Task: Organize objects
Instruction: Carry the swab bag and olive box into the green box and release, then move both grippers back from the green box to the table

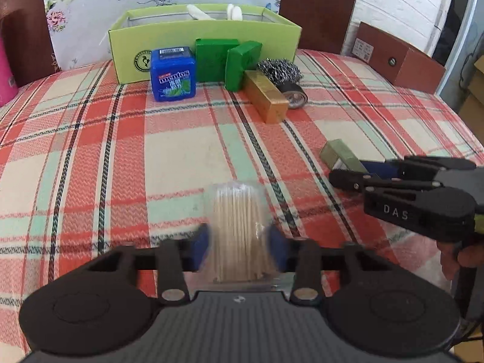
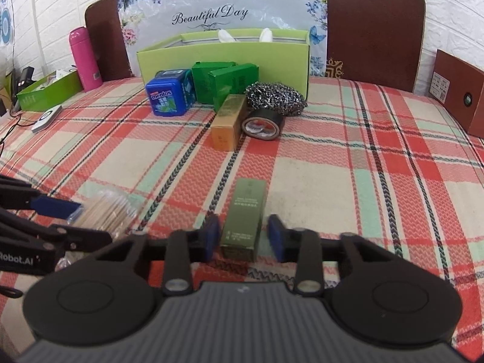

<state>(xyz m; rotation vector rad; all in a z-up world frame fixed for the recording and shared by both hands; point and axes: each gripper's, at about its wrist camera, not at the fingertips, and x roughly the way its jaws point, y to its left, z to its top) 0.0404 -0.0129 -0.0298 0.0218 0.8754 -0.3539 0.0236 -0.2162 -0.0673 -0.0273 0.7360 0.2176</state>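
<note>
The left gripper (image 1: 239,242) is seen with its 2 blue pads set against the sides of a clear plastic packet of wooden toothpicks (image 1: 237,230), the packet pinched between the jaws. The right gripper (image 2: 243,237) has a slim olive-green cardboard box (image 2: 245,220) lying lengthwise between its jaws; narrow gaps show at both pads, so contact is not confirmed and the jaws are judged open. Both items rest low over the red plaid tablecloth (image 2: 348,181). Further back, a blue Mentos tub (image 2: 169,96), 2 green boxes (image 2: 225,83), a gold carton (image 2: 228,122), a steel scourer (image 2: 275,95) and a tape roll (image 2: 261,125) lie outside the light-green open box (image 2: 287,60). Organizing is judged barely begun.
</note>
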